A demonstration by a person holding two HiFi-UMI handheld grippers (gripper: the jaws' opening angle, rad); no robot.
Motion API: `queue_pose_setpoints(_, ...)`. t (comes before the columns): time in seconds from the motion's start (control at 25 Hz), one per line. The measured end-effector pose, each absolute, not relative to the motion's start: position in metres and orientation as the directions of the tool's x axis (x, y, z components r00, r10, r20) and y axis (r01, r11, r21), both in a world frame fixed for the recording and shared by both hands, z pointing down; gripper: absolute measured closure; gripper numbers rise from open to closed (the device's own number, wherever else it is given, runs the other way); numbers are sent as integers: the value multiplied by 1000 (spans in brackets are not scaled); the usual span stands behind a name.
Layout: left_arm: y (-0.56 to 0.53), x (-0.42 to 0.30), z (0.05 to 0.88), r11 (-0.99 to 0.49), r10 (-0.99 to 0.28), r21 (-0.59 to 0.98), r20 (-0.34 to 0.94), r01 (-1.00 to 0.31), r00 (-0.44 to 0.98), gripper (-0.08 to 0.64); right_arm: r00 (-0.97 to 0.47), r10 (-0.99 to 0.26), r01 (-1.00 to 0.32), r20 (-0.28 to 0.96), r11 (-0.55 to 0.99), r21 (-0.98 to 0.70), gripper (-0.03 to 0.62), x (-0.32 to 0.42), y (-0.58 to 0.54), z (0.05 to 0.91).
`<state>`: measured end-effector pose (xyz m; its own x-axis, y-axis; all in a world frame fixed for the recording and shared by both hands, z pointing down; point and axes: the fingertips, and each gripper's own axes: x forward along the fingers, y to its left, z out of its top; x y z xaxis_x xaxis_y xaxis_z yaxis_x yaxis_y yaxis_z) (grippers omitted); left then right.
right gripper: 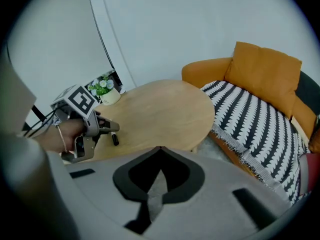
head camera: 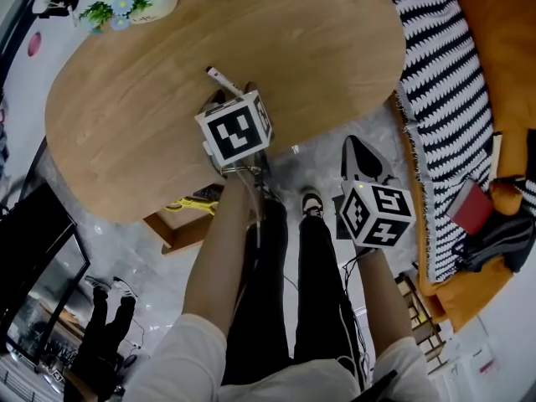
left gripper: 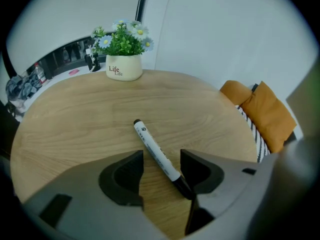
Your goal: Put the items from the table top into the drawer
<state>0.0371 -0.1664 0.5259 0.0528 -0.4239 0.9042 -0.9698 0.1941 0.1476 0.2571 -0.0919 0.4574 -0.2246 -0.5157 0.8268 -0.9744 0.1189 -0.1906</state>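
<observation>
A white marker [left gripper: 156, 153] with a black cap lies on the oval wooden table [left gripper: 75, 124]. My left gripper [left gripper: 161, 169] is open and low over the table, one jaw on each side of the marker, the cap close to the right jaw. In the head view the marker's white end [head camera: 221, 79] sticks out beyond the left gripper [head camera: 230, 93]. The right gripper view shows the left gripper [right gripper: 107, 129] with the marker's cap [right gripper: 115, 140] below it. My right gripper [right gripper: 160, 149] is shut on nothing, off the table's near edge above the floor [head camera: 352, 143].
A wooden drawer [head camera: 172, 229] shows open under the table's near edge, with a yellow item [head camera: 188, 206] inside. A white flower pot [left gripper: 124, 66] stands at the table's far side. An orange sofa [right gripper: 260, 66] with a striped blanket [head camera: 444, 99] lies to the right.
</observation>
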Motion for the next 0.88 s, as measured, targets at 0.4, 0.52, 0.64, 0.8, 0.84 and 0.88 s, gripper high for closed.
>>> queue_pose_setpoints(0.4, -157, 17, 527, 212, -418, 87, 908, -973, -10, 499, -229, -509, -973, 830, 137, -185, 600, 255, -91, 458)
queue_pose_setpoints(0.52, -149, 14, 522, 221, -421, 96, 907, -971, -7, 499, -241, -508, -970, 827, 156, -186, 600, 251, -92, 458)
queue_pose_setpoints(0.64, -143, 6, 514, 228, -439, 92, 898, -969, -18, 499, -254, -504, -965, 826, 188, -182, 600, 246, -90, 455)
queue_pose_setpoints(0.8, -128, -5, 504, 250, -462, 106, 887, -962, -23, 499, -276, -495, -955, 824, 240, -175, 600, 235, -87, 451)
queue_pose_setpoints(0.84, -122, -8, 501, 256, -465, 107, 885, -961, -25, 499, -282, -491, -951, 824, 255, -174, 600, 231, -86, 451)
queue_pose_setpoints(0.88, -116, -10, 499, 260, -467, 110, 884, -959, -26, 499, -289, -488, -947, 824, 269, -174, 600, 227, -85, 451)
